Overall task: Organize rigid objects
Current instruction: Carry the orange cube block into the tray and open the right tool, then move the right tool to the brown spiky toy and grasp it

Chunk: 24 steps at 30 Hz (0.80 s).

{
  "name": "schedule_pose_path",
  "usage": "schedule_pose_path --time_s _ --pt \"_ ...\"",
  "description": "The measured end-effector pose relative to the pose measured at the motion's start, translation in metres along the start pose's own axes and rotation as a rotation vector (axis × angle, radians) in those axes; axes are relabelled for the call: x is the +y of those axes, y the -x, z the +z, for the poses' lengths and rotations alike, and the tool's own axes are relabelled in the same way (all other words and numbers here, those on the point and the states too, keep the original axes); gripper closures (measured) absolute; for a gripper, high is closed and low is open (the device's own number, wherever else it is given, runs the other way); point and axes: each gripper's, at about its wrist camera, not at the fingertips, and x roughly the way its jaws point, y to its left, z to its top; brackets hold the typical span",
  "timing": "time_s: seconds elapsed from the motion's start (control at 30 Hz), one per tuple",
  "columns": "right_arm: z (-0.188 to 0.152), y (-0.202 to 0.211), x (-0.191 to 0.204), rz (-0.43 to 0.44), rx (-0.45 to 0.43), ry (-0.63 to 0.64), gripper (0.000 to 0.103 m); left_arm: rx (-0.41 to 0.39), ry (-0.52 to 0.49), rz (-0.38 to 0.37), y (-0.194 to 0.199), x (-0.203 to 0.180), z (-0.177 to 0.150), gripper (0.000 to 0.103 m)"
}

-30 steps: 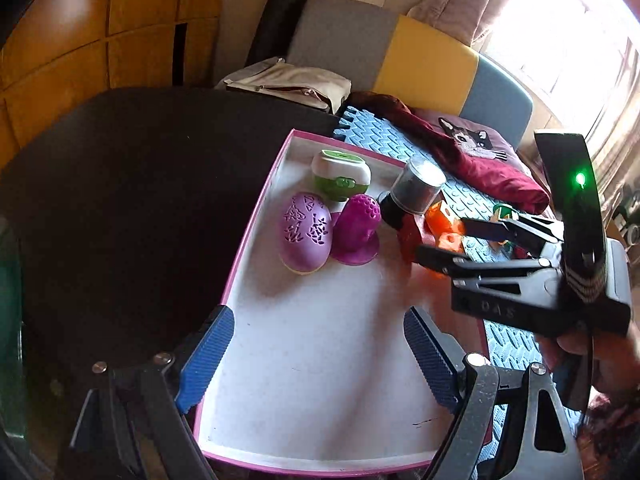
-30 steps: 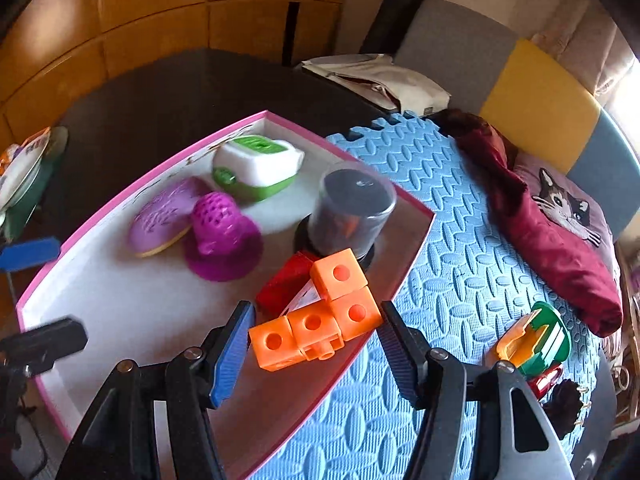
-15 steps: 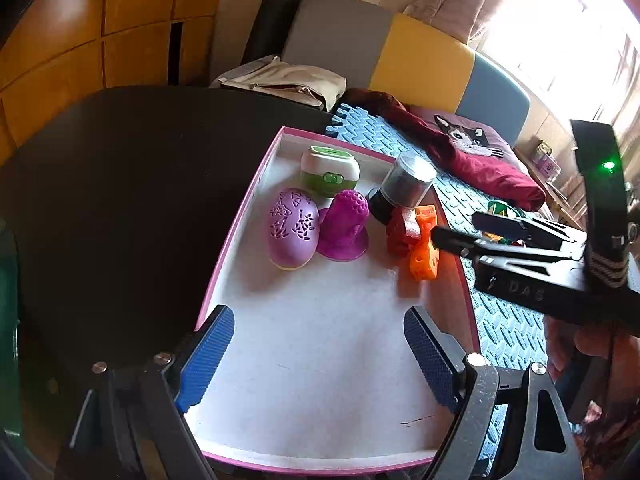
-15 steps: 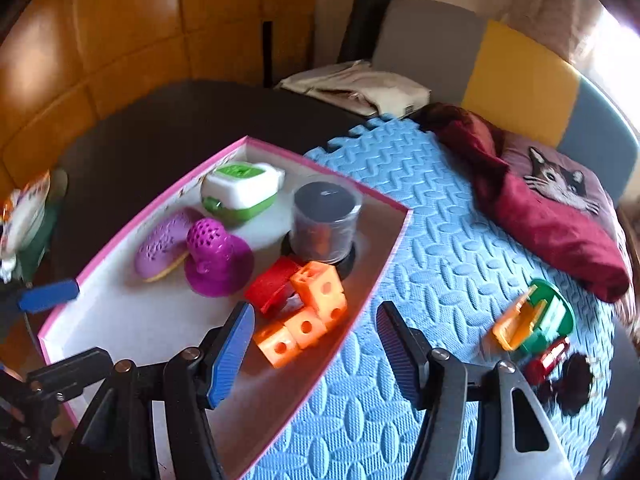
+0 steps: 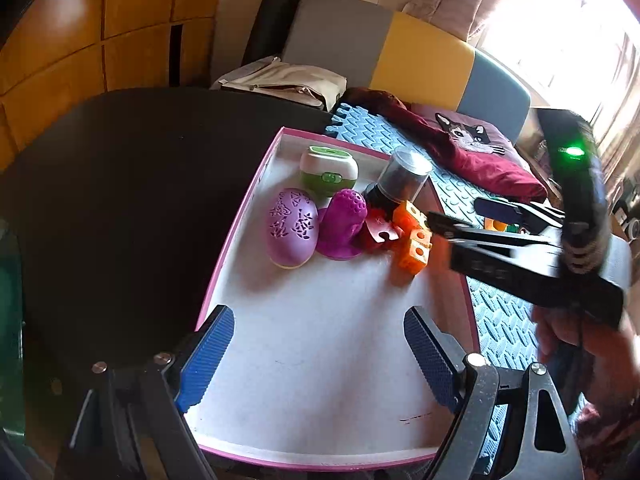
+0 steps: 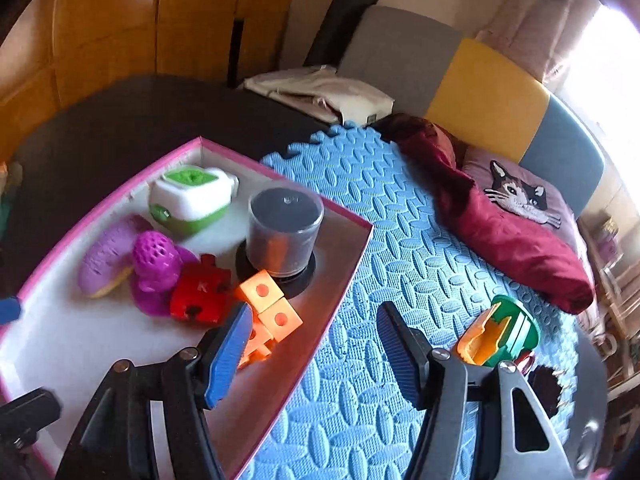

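Observation:
A pink-rimmed white tray point(image 5: 240, 216) holds a purple egg point(image 5: 292, 227), a magenta dome point(image 5: 344, 220), a green-and-white box point(image 5: 329, 170), a clear cylinder on a black base point(image 5: 402, 178), a red piece point(image 5: 378, 229) and joined orange cubes point(image 5: 414, 236). My left gripper point(image 5: 316, 352) hangs open over the tray's bare near half. In the right wrist view my right gripper point(image 6: 314, 332) is open over the tray's right rim point(image 6: 344, 276). The orange cubes point(image 6: 268, 312) lie just left of its left finger, free in the tray. A green-and-orange toy point(image 6: 498, 332) rests on the mat.
A blue foam mat point(image 6: 400, 240) lies right of the tray on a dark table point(image 5: 120, 184). A maroon cloth with a cat cushion point(image 6: 516, 196) lies at the mat's far side. A small dark item point(image 6: 546, 388) sits by the green toy. A beige bag point(image 5: 280, 84) and a sofa stand behind.
The orange cubes, earlier between my right gripper's fingers, now lie in the tray beside the red piece. The right gripper drew back and swung right toward the mat. The left gripper stayed put.

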Motion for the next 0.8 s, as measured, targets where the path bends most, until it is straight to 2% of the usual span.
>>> schedule_pose_path --time_s 0.13,0.3,0.53,0.8 --pt "-0.013 0.019 -0.02 0.02 -0.034 -0.093 0.038 0.006 0.006 -0.008 -0.003 -0.005 -0.001 0.015" --pt "-0.037 0.031 -0.039 0.078 -0.027 -0.206 0.037 0.008 -0.021 -0.049 -0.003 -0.021 -0.001 0.015" --pt "-0.07 0.04 -0.05 0.053 -0.016 -0.257 0.037 0.013 -0.086 -0.11 -0.001 -0.048 -0.004 0.015" --pt "-0.115 0.047 -0.079 0.031 -0.02 -0.351 0.037 0.02 -0.137 -0.163 0.002 -0.074 -0.012 0.009"
